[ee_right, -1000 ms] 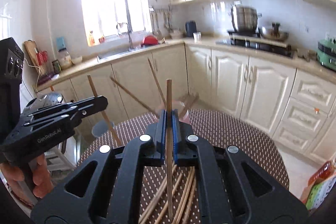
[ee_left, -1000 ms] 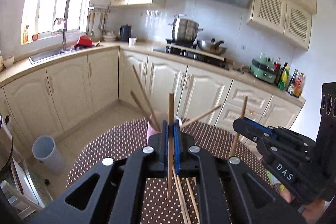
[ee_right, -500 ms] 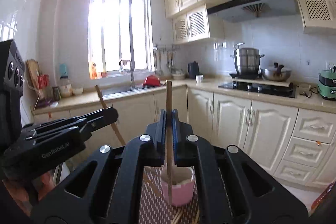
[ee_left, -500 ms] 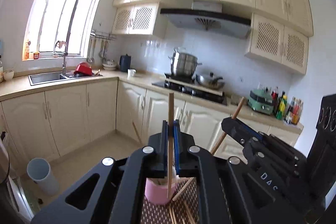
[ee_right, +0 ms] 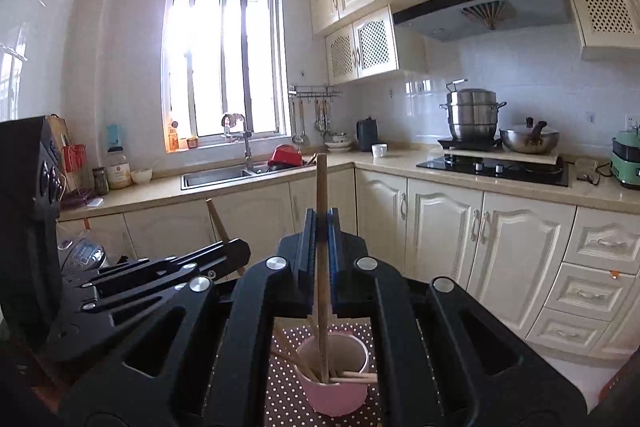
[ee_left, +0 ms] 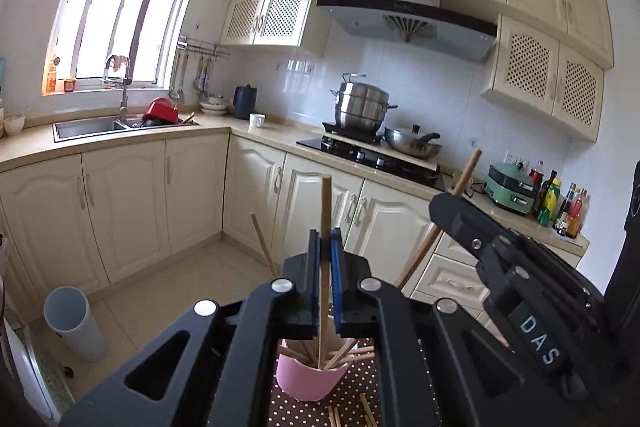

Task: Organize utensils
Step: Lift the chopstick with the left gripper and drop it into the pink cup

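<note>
My left gripper (ee_left: 326, 239) is shut on a wooden chopstick (ee_left: 325, 211) held upright, its lower end inside the pink cup (ee_left: 308, 381). My right gripper (ee_right: 320, 223) is shut on a second upright chopstick (ee_right: 321, 187) whose lower end also reaches into the pink cup (ee_right: 336, 393). Several chopsticks stand or lean in the cup. The cup sits on the brown polka-dot tablecloth (ee_right: 280, 387). Each gripper shows in the other's view: the right gripper (ee_left: 444, 205) holds its chopstick (ee_left: 466, 175) slanted, the left gripper (ee_right: 240, 251) is at the left.
Loose chopsticks (ee_left: 334, 417) lie on the cloth near the cup. Beyond the table are cream kitchen cabinets (ee_left: 192, 195), a sink (ee_left: 88, 127), a stove with a steel pot (ee_left: 362, 107) and a grey bin (ee_left: 74, 323) on the floor.
Both grippers have risen and tilted up with their chopsticks. The view went from the table top to the cup below, and the chopstick ends now reach into the pink cup.
</note>
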`<state>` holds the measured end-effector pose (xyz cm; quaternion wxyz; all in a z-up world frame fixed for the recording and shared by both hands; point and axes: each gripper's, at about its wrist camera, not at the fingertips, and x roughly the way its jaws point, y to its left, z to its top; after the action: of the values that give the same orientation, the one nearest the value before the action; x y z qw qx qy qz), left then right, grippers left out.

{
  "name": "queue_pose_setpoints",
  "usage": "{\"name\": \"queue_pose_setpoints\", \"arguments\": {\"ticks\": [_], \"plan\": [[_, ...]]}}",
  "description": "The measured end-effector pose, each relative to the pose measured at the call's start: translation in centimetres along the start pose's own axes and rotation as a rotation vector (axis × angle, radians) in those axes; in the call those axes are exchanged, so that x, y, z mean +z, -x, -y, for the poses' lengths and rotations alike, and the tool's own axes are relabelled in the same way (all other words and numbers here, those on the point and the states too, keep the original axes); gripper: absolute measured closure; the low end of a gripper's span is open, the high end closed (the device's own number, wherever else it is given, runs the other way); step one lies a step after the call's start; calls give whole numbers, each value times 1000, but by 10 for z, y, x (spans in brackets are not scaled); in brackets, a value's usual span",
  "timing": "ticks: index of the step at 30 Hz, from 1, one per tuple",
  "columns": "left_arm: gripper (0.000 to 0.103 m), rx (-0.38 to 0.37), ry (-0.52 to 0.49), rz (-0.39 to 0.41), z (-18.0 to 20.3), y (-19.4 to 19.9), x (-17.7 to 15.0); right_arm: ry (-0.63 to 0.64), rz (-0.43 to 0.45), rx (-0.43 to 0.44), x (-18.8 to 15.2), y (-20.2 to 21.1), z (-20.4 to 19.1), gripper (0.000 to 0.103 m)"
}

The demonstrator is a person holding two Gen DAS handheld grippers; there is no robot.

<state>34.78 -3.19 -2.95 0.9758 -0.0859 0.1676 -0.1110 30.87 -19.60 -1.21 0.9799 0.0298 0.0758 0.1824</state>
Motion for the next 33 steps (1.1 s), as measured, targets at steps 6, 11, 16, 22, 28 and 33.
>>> {"name": "queue_pose_setpoints", "arguments": {"ticks": [6, 11, 16, 22, 28, 33], "plan": [[71, 32, -9, -12, 0, -2, -5, -7, -54, 1, -9, -5, 0, 97], [69, 52, -1, -22, -7, 3, -6, -29, -94, 9, -13, -8, 2, 97], [57, 75, -4, -18, -11, 16, -7, -34, -110, -2, -12, -1, 0, 97], [45, 94, 13, -17, -17, 37, -8, -32, -113, -23, -6, 16, -3, 89], [45, 107, -1, -29, -15, 59, -15, -31, -111, -28, -6, 40, -7, 81], [44, 103, -24, -53, -7, 72, -28, -46, -130, -41, -19, 62, 0, 81]]}}
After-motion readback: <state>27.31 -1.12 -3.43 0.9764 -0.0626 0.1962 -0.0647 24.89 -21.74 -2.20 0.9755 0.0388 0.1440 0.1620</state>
